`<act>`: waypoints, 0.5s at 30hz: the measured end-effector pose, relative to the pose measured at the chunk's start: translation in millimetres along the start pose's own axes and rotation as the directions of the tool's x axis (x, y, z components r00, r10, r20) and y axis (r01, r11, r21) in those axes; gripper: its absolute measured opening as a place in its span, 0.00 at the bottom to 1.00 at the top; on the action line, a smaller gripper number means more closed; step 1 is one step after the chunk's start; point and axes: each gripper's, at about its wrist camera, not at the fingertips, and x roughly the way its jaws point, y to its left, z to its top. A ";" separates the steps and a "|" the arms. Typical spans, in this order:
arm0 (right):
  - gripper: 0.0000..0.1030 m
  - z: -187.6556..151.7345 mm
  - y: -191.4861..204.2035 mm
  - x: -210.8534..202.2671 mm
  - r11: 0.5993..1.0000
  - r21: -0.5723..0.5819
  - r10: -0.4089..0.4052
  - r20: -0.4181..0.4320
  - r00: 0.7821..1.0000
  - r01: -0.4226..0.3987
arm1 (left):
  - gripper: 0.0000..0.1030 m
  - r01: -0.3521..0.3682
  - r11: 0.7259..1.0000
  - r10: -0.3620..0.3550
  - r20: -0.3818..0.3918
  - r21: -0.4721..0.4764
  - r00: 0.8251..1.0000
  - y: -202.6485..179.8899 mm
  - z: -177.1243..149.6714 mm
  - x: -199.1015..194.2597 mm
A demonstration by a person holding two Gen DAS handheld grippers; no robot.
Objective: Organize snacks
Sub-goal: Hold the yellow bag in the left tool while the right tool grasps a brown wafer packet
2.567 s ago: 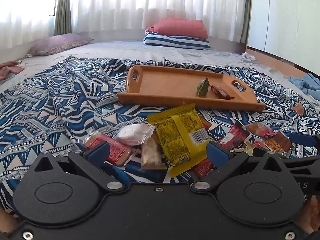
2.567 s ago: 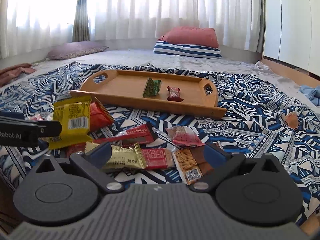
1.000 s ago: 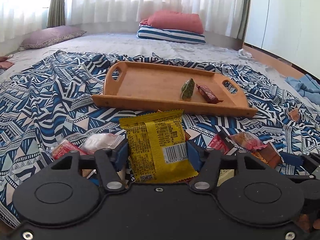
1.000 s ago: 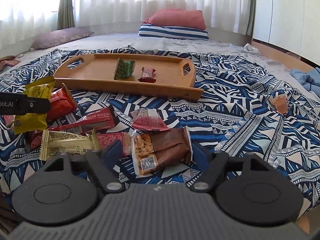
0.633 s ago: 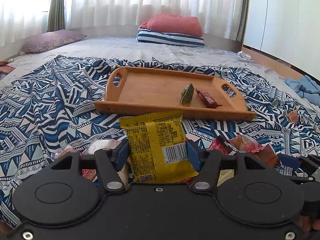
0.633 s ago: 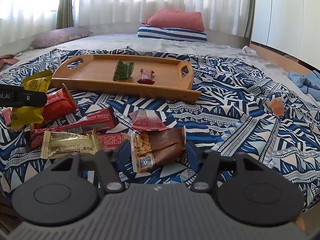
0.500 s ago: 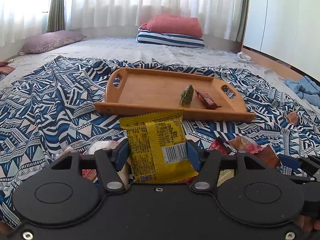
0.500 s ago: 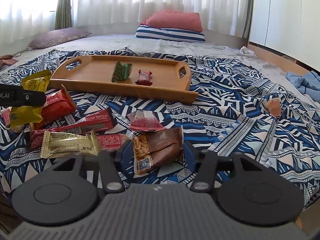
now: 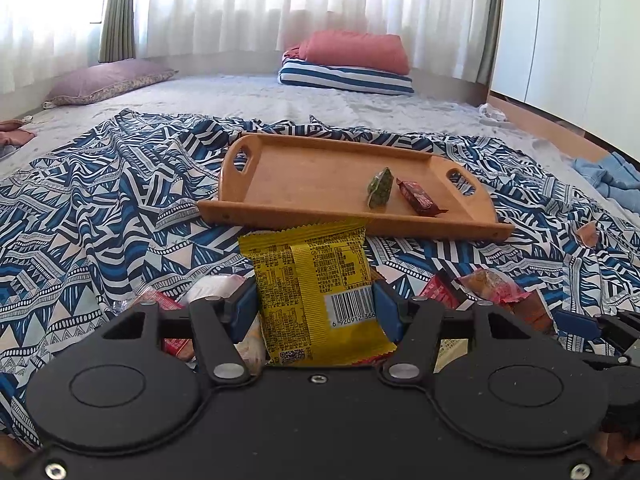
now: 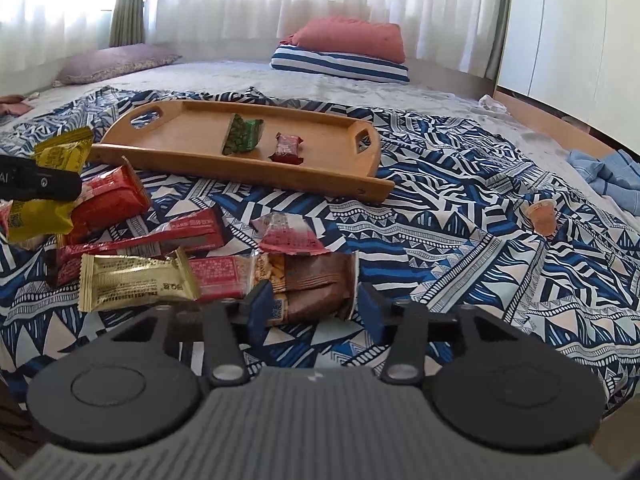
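My left gripper [image 9: 314, 312] is shut on a yellow snack packet [image 9: 312, 280], held upright just above the snack pile. The right wrist view shows that packet [image 10: 60, 152] at the far left. My right gripper [image 10: 316, 314] straddles a brown snack packet [image 10: 316, 280] lying on the blanket. Its jaws are opening, and the right pad stands just off the wrapper. Beyond the pile lies a wooden tray [image 9: 320, 176] [image 10: 192, 136]. The tray holds a green packet [image 9: 379, 191] [image 10: 242, 135] and a dark red candy [image 9: 418, 197] [image 10: 287, 148].
Loose snacks lie left of the brown packet: a gold bar [image 10: 136, 282], a long red bar [image 10: 160, 236], a red pouch [image 10: 108, 200] and a pink wrapper [image 10: 288, 234]. A small orange item [image 10: 542, 214] sits at the right. Pillows [image 10: 344, 52] lie at the back and blue cloth [image 10: 608, 172] far right.
The left gripper closed on the yellow packet and lifted it off the pile, then held still. The right gripper moved to the brown packet, narrowed around it, then widened a little.
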 end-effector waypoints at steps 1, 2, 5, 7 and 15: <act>0.66 -0.7 1.6 0.0 1.000 -0.007 -0.001 -0.001 1.000 0.001 | 0.57 -0.002 1.000 0.002 -0.001 0.000 1.000 0.3 -0.5 -0.3; 0.66 -1.4 2.4 -0.2 1.000 -0.013 -0.007 0.000 1.000 0.007 | 0.57 -0.004 1.000 0.004 -0.002 0.000 1.000 0.6 -0.9 -0.7; 0.70 -2.6 0.4 -0.7 1.000 -0.013 -0.007 -0.004 1.000 0.007 | 0.57 -0.008 1.000 0.008 0.001 0.003 1.000 0.9 -1.6 -2.4; 0.75 -3.6 -3.7 -1.0 1.000 -0.009 -0.008 -0.009 1.000 0.008 | 0.57 -0.010 1.000 0.010 0.004 0.006 1.000 0.6 -1.5 -3.0; 0.81 -6.3 -25.6 -2.1 0.994 0.041 -0.103 -0.045 0.994 0.104 | 0.57 -0.008 1.000 0.008 0.006 0.010 1.000 -0.2 -1.1 -4.3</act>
